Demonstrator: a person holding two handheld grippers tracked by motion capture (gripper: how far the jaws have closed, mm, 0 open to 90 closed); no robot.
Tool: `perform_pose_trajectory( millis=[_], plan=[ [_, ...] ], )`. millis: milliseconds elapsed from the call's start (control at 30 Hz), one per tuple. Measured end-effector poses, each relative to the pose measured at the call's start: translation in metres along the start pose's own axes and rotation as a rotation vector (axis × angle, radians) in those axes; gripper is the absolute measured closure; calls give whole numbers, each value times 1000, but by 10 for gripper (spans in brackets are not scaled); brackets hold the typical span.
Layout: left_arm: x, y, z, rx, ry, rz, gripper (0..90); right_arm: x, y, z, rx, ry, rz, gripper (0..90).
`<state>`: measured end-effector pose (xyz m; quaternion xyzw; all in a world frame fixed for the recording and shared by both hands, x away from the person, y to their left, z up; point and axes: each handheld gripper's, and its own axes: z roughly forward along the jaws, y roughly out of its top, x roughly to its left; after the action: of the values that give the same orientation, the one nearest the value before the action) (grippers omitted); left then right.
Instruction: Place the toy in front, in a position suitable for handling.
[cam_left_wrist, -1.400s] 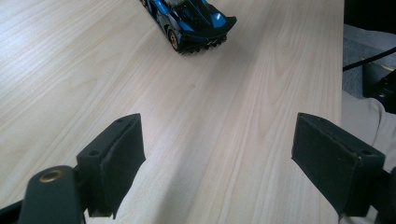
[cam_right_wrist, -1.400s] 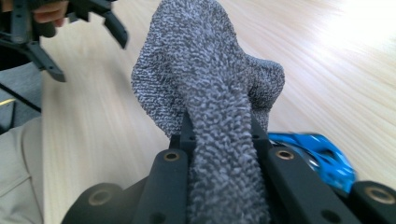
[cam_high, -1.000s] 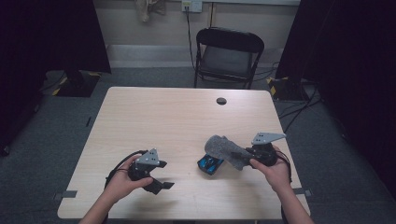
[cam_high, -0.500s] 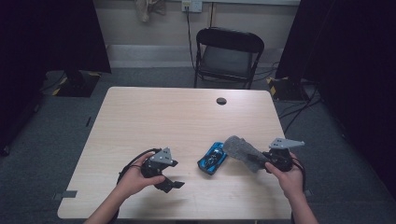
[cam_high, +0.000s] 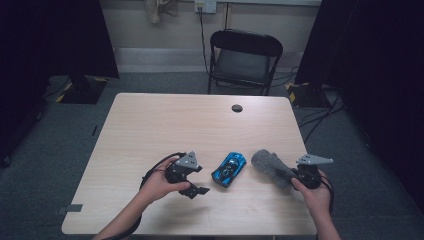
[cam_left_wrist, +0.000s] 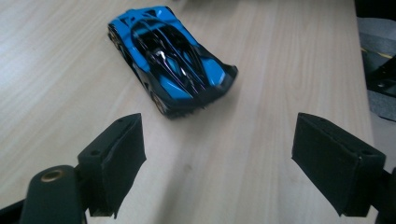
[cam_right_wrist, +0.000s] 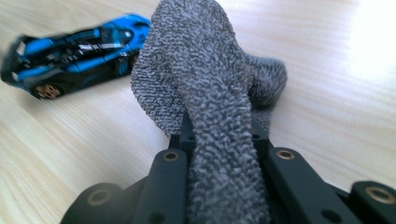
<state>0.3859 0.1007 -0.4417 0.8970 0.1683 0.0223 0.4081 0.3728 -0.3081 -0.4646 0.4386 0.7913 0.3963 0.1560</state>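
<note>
Your left tongs (cam_high: 196, 188) stand wide open and empty near the bench's (cam_high: 165, 120) front edge, jaws aimed at the blue toy car (cam_high: 229, 169), which rests on its wheels just right of them. Your right tongs (cam_high: 291, 176), toward the front right corner, are clamped on a grey cloth (cam_high: 270, 167) lying just beside the car. The step in hand appears to be wiping the car. Next, steady the car, then bring the cloth onto its bodywork.
</note>
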Motion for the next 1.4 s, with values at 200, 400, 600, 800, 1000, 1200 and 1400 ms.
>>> perform_pose_trajectory(
  millis=[200,400,600,800,1000,1200,1400],
  plan=[
    [9,11,10,-33,51,-100,161,3,-5,7,26,-18,-11,756],
    [15,21,28,-37,81,-167,159,5,-9,14,49,-23,-26,752],
    [16,29,45,-22,104,-181,165,3,-12,16,46,-24,-16,750],
    [16,36,57,10,132,-184,172,3,-13,18,43,-23,-17,741],
    [19,45,67,35,164,-214,172,5,-14,20,49,-25,-20,728],
    [20,51,77,39,177,-225,172,4,-14,20,47,-24,-15,727],
    [21,57,88,68,199,-234,169,4,-15,21,44,-24,-18,719]
  ],
)
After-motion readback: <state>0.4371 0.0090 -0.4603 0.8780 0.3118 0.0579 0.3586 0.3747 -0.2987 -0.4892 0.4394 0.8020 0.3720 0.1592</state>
